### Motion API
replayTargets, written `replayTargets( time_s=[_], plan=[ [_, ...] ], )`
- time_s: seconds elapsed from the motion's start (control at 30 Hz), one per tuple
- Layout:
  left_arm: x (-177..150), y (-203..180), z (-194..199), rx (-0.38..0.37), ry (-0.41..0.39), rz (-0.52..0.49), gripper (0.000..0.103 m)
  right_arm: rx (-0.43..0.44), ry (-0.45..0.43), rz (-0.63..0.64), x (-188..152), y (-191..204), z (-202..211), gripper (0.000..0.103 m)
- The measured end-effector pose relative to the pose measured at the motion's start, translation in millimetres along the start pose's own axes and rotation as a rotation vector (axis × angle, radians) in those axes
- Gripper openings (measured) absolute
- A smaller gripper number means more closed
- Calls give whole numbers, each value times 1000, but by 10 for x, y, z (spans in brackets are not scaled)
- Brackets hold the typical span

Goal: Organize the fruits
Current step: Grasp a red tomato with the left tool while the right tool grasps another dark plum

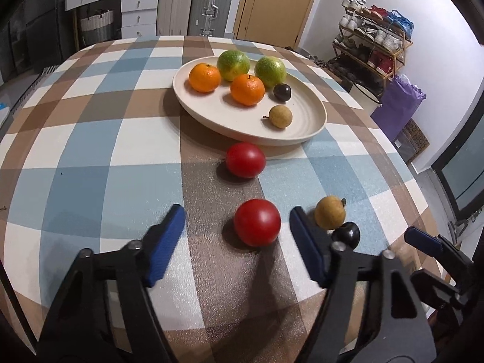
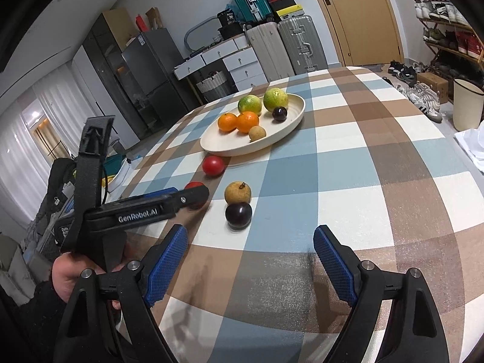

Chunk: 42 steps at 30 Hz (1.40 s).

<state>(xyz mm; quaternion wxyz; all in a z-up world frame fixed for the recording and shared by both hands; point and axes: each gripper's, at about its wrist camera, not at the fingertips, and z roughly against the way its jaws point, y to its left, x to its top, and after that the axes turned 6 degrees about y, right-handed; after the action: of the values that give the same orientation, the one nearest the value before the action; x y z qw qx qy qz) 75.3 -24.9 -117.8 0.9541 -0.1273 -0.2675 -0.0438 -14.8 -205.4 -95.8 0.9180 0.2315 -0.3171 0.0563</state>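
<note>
My left gripper (image 1: pixel 237 214) is open low over the table, and a red tomato (image 1: pixel 257 222) sits between its blue pads, closer to the right one, with neither pad pressing on it. A second red tomato (image 1: pixel 245 159) lies farther ahead, near the cream plate (image 1: pixel 211 121). The plate holds two oranges (image 1: pixel 205 77), two green citrus fruits (image 1: pixel 233 65), a dark plum (image 1: pixel 282 92) and a tan round fruit (image 1: pixel 280 116). My right gripper (image 2: pixel 251 230) is open and empty, just short of a loose dark plum (image 2: pixel 238 214) and a tan fruit (image 2: pixel 238 192).
The checked tablecloth (image 2: pixel 363 157) covers the whole table, whose right edge drops off near a shoe rack (image 1: pixel 375 42). Suitcases (image 2: pixel 287 45) and white drawers (image 2: pixel 239 63) stand behind the table. A hand (image 2: pixel 65 275) holds the left gripper at the lower left of the right wrist view.
</note>
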Motion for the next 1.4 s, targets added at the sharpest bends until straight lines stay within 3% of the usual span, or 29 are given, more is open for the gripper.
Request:
replayTargets(
  time_s=[0.07, 0.1, 0.23, 0.33, 0.47, 1.0, 1.4],
  plan=[
    [2, 8, -2, -27, 0, -5, 43, -5, 2, 1, 5, -1, -2, 87],
    [3, 11, -12, -58, 6, -9, 27, -6, 3, 0, 6, -2, -3, 87],
    [-42, 35, 130, -180, -46, -7, 27, -13, 16, -4, 19, -9, -39, 87],
    [-96, 0, 286, -165, -89, -33, 27, -14, 31, -4, 34, -16, -66, 87],
    [-165, 60, 385, -188, -81, -1, 27, -25, 37, 8, 76, -8, -85, 87],
    [-373, 250, 618, -168, -100, 29, 27, -19, 93, 40, 198, 90, -324, 87],
    [-386, 321, 628, -142, -107, 43, 27, -42, 140, 99, 277, 236, -482, 74]
  ],
)
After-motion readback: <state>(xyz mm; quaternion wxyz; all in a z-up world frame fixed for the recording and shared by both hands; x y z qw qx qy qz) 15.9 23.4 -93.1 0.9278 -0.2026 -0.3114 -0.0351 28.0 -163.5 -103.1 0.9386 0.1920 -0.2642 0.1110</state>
